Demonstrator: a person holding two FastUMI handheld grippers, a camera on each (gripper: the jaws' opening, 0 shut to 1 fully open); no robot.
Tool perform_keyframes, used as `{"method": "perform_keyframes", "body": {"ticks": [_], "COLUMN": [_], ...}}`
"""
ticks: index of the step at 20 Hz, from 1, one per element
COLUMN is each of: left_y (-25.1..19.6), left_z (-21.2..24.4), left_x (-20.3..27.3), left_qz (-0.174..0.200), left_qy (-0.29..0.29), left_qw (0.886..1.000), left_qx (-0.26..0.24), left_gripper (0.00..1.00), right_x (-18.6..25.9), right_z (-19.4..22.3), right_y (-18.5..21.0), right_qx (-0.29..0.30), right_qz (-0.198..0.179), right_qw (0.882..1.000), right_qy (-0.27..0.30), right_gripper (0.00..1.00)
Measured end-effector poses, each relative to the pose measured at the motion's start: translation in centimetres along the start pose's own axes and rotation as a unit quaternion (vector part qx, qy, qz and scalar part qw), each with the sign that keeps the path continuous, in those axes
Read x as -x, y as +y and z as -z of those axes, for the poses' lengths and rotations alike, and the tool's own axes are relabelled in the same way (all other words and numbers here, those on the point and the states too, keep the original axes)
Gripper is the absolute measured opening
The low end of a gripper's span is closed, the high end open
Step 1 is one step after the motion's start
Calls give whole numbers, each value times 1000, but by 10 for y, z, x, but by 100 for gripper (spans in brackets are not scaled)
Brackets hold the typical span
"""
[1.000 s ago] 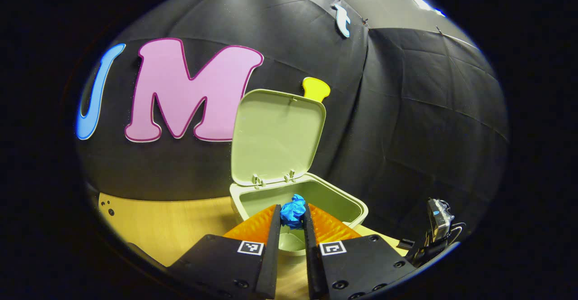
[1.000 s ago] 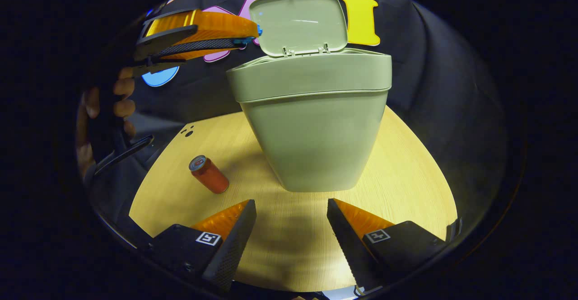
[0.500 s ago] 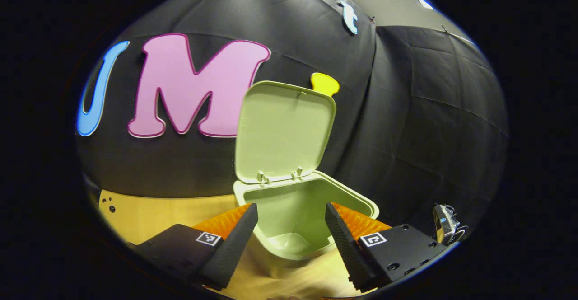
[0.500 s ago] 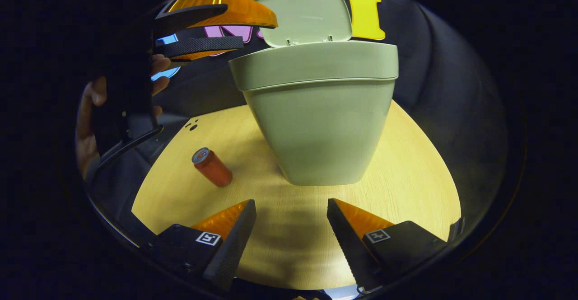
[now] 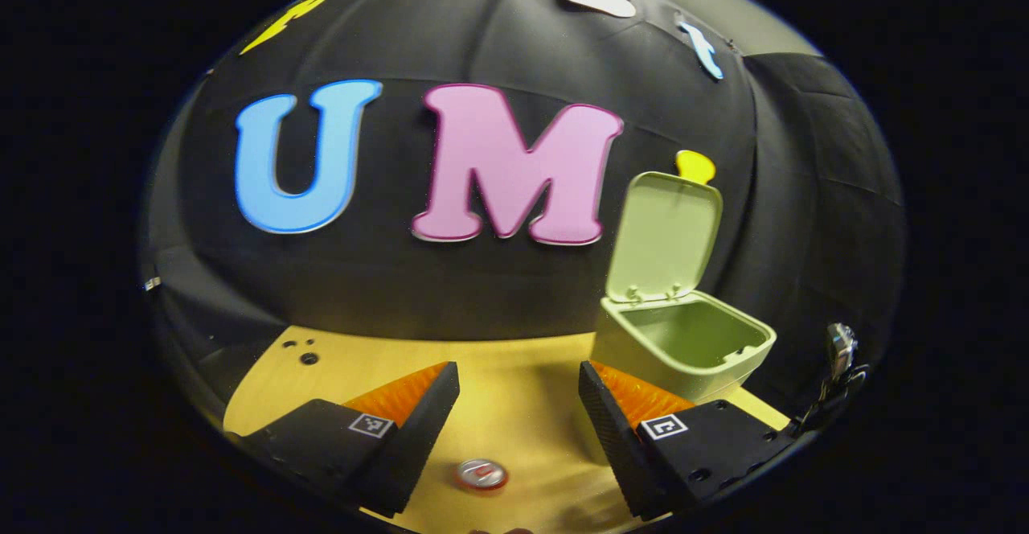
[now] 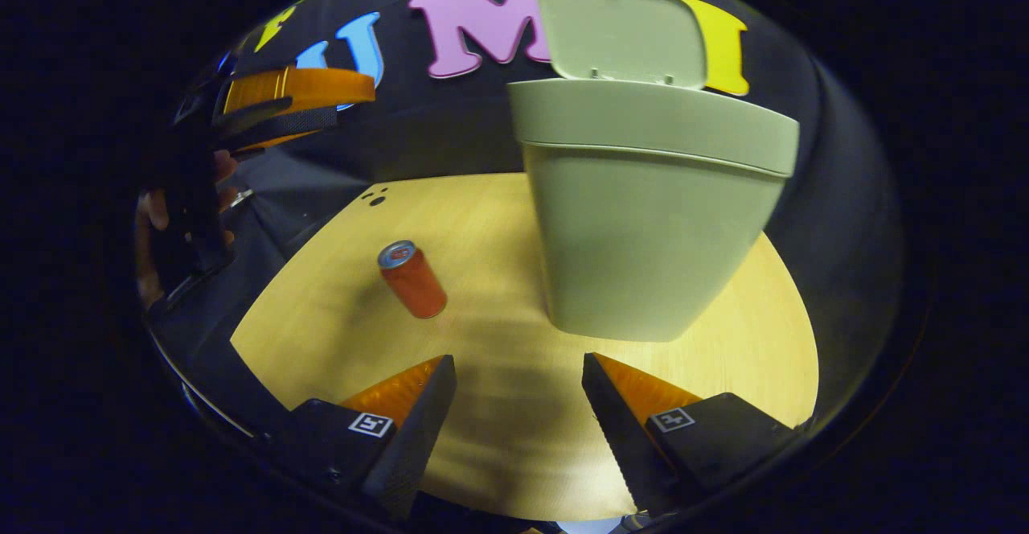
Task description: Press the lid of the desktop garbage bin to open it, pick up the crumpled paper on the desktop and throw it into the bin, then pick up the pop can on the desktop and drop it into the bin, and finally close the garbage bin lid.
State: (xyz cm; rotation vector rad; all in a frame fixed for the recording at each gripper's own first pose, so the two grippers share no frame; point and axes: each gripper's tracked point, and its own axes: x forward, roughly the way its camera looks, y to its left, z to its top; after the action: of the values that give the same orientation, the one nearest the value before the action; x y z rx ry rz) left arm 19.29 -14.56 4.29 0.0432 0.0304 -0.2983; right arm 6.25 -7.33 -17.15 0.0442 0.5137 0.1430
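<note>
Now the pop can (image 6: 412, 279) stands upright on the wooden desktop (image 6: 498, 429), out toward its left edge and well apart from the garbage bin (image 6: 643, 220), which sits nearer the desktop's middle with its lid (image 6: 621, 33) raised at the back. From the left gripper view I see the can's (image 5: 481, 474) silver top almost straight down, just below and between my left gripper (image 5: 518, 405) fingers, which are spread wide with nothing between them. My right gripper (image 6: 518, 405) hangs low over the near edge of the desktop, its fingers also spread wide and empty, facing the bin's front wall. I cannot see any crumpled paper on the desktop, so I judge the can is the thing to take next. The risk, as I judge it, is knocking the can over: it is a narrow, smooth metal cylinder, red-sided, and a finger that comes down off-centre could tip it and send it rolling off the left edge. A squeeze too near the top could also let the slick wall slip. The bin is matte pale green plastic, squarish with rounded corners and tapering toward its base, so a bump at the rim (image 5: 707, 367) might shift it. The desktop is light wood grain with a curved edge.
</note>
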Motion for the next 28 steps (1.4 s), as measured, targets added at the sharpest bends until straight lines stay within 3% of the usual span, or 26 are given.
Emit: {"method": "perform_keyframes", "body": {"ticks": [5, 10, 19, 28], "left_y": [80, 121, 153, 179], "left_z": [44, 85, 146, 177], "left_x": [61, 123, 175, 214], "left_qz": [-90, -152, -222, -293], "left_qy": [31, 64, 115, 140], "left_qw": [995, 984, 964, 938], "left_qx": [38, 64, 89, 125], "left_gripper": [96, 96, 96, 96], "right_x": [-20, -52, -121, -181], "right_z": [-2, -9, -8, -13], "right_y": [42, 77, 111, 122], "right_qx": [46, 70, 123, 132], "right_qz": [-49, -78, -82, -72], "right_qw": [998, 994, 988, 986], "right_qy": [6, 13, 49, 71], "right_gripper": [100, 99, 99, 100]}}
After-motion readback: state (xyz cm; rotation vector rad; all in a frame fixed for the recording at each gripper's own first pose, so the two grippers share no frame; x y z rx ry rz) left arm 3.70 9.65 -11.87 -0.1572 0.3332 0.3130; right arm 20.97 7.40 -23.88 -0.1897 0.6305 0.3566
